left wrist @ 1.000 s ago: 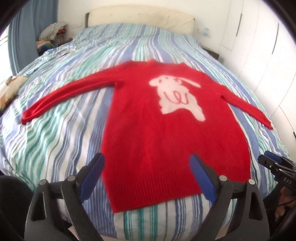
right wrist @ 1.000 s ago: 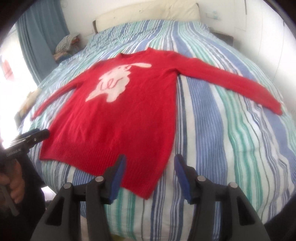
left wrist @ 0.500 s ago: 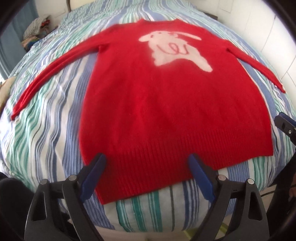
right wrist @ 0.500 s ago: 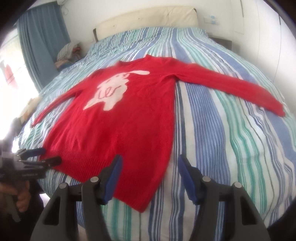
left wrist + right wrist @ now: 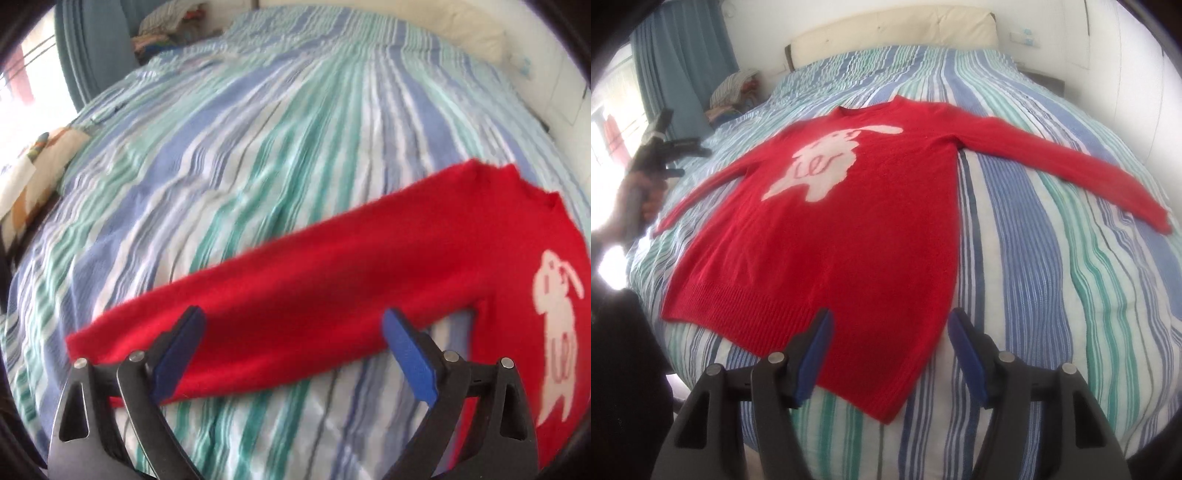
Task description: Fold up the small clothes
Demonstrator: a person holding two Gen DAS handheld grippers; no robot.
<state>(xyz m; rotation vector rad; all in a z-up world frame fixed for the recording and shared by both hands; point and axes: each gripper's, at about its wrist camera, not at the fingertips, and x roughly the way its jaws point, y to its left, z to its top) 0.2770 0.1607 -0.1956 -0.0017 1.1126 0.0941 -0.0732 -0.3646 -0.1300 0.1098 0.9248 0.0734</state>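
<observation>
A red sweater [image 5: 857, 229] with a white rabbit figure lies flat and face up on the striped bed [image 5: 1052, 280], both sleeves spread out. My right gripper [image 5: 890, 354] is open above the sweater's lower right hem corner, empty. My left gripper [image 5: 291, 350] is open over the left sleeve [image 5: 295, 295], near its cuff end, with the sleeve between the blue pads; contact is unclear. The left gripper also shows in the right wrist view [image 5: 670, 151], held by a hand at the bed's left side.
A patterned cushion [image 5: 33, 173] lies at the bed's left edge. A pile of clothes [image 5: 733, 92] sits at the far left by the blue curtain [image 5: 679, 62]. A cream headboard [image 5: 886, 33] is at the far end, white wardrobe doors [image 5: 1137, 55] to the right.
My left gripper has swung from the sweater's hem over to the left sleeve. My right gripper has stayed near the lower right hem corner. The sweater has not moved.
</observation>
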